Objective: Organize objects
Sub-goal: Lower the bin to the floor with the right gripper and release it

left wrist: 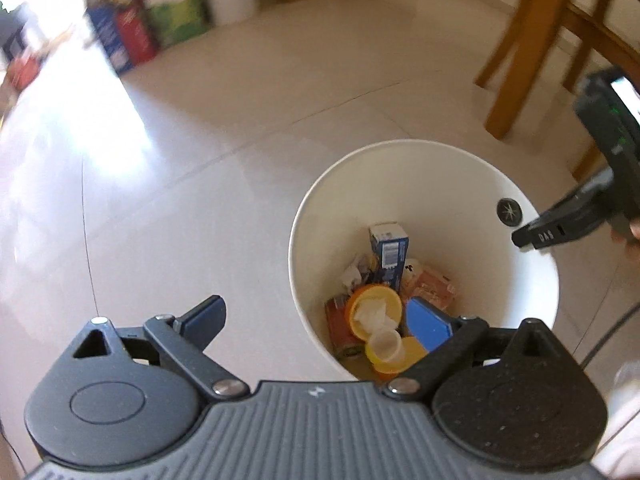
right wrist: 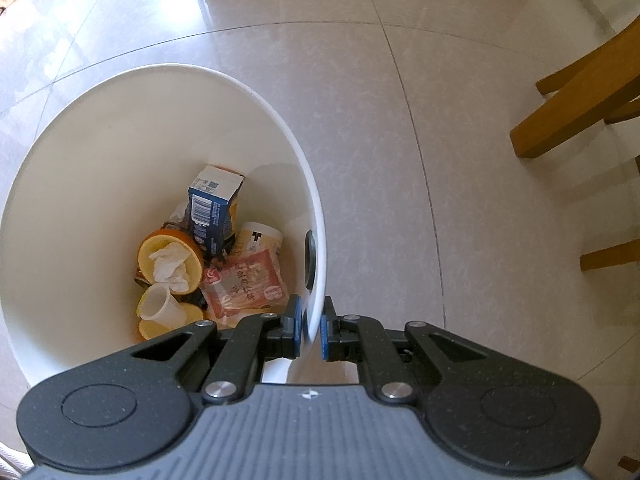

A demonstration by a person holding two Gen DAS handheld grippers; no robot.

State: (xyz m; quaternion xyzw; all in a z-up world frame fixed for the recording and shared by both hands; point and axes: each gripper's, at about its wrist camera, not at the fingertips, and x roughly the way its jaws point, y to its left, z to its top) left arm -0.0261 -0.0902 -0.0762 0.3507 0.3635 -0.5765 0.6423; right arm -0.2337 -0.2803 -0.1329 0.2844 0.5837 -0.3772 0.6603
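White bin [left wrist: 400, 168] stands on the tiled floor; we take it as our landmark. Inside, at the bottom: blue carton [left wrist: 388, 250] upright, orange bowl [left wrist: 374, 310] with tissue, small cup [left wrist: 385, 345], red wrapper [right wrist: 244, 282].

Our right hand-held gripper [right wrist: 310, 330] points down onto the bin's near rim, pads together on the thin wall, steadying it.

Our left hand-held gripper [left wrist: 320, 320] hovers over the bin's opposite edge, fingers spread wide, nothing between them; one pad sits above the bin's mouth.

We judge the left hand free to fetch more; nothing loose shows beside the bin.
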